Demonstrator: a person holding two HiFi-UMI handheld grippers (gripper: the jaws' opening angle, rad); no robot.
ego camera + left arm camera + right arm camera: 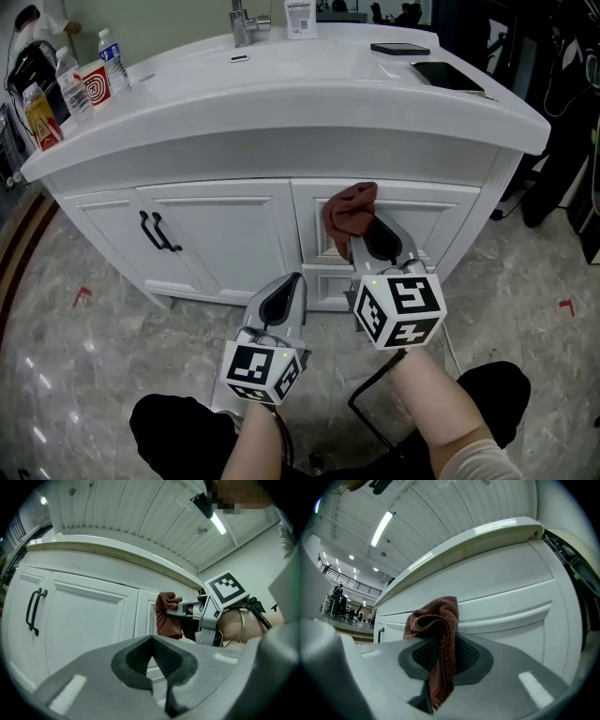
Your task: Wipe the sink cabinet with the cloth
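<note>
The white sink cabinet (216, 234) stands in front of me under a white countertop (281, 103). A reddish-brown cloth (350, 212) is pressed against the upper right door panel, and my right gripper (372, 246) is shut on it. In the right gripper view the cloth (436, 634) bunches above the closed jaws and hangs down between them, against the cabinet front (506, 602). My left gripper (281, 298) hangs lower and to the left, shut and empty, a short way off the cabinet. The left gripper view shows the cloth (166, 616) held by the right gripper (180, 612).
Black door handles (157, 232) sit on the left doors. On the countertop are a faucet (246, 21), bottles and cartons (70, 84) at the left, and a phone (399, 49) and tablet (448, 76) at the right. The floor is grey marble tile (75, 375).
</note>
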